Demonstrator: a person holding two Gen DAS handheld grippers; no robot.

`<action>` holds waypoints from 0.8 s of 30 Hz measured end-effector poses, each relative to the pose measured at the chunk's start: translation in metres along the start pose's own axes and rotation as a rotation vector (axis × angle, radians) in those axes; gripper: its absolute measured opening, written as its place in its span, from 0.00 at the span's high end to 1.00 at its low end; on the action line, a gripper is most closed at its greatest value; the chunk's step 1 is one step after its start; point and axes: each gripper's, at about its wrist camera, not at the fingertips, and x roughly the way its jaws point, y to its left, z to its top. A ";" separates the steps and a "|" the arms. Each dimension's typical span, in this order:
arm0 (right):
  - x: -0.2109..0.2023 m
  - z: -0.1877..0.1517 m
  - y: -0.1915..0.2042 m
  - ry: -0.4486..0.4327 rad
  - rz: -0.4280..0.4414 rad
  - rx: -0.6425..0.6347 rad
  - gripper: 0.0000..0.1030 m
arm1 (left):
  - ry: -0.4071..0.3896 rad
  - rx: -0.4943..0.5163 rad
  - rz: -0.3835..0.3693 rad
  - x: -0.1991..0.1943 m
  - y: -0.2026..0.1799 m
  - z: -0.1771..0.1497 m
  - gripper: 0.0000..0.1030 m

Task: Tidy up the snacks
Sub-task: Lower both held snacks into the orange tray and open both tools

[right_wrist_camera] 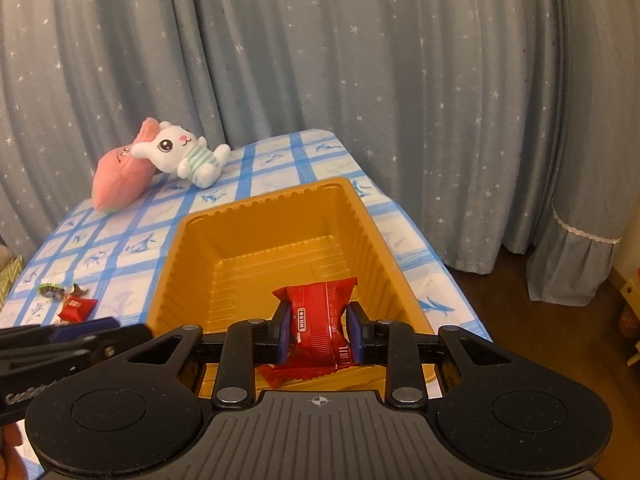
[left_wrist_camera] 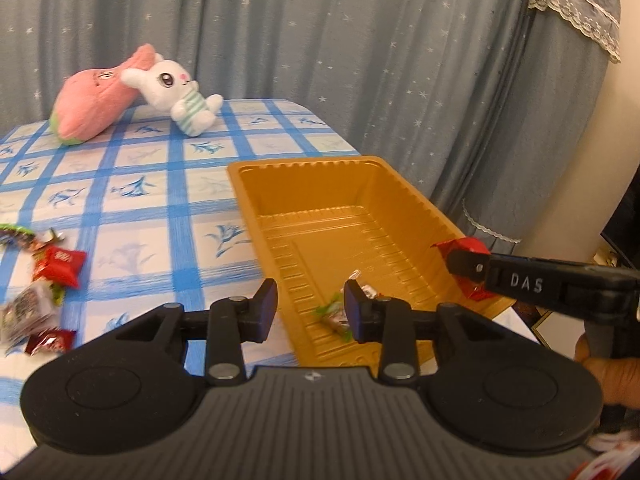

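A gold plastic tray (left_wrist_camera: 304, 168) stands on the blue-checked tablecloth; it also shows in the right wrist view (right_wrist_camera: 176, 248). A green-wrapped candy (left_wrist_camera: 334, 316) lies inside its near end. My left gripper (left_wrist_camera: 310, 312) is open and empty, over the tray's near left rim. My right gripper (right_wrist_camera: 318, 334) is shut on a red snack packet (right_wrist_camera: 316, 312) and holds it above the tray's near end; in the left wrist view the packet (left_wrist_camera: 460, 246) shows at the tray's right rim. Several loose snacks (left_wrist_camera: 60, 266) lie on the cloth at the left.
A pink plush (left_wrist_camera: 96, 104) and a white rabbit plush (left_wrist_camera: 176, 92) lie at the table's far side. A star-print curtain (left_wrist_camera: 360, 40) hangs behind. The table edge drops to a wooden floor (right_wrist_camera: 540, 340) on the right.
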 end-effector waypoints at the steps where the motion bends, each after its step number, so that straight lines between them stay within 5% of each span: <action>1: 0.000 0.000 0.001 -0.002 0.005 -0.003 0.71 | -0.001 -0.008 0.002 -0.003 0.002 -0.001 0.69; 13: 0.000 -0.001 0.016 -0.012 0.073 -0.026 0.71 | -0.022 -0.028 0.018 -0.022 0.012 -0.003 0.69; 15: 0.002 -0.001 0.017 -0.004 0.088 -0.026 0.62 | -0.024 -0.023 0.027 -0.023 0.013 -0.005 0.68; 17: 0.001 -0.001 0.016 -0.008 0.096 -0.010 0.41 | -0.023 -0.023 0.037 -0.024 0.015 -0.007 0.67; 24: -0.001 -0.004 0.018 0.008 0.095 -0.026 0.41 | -0.015 -0.041 0.061 -0.031 0.028 -0.016 0.66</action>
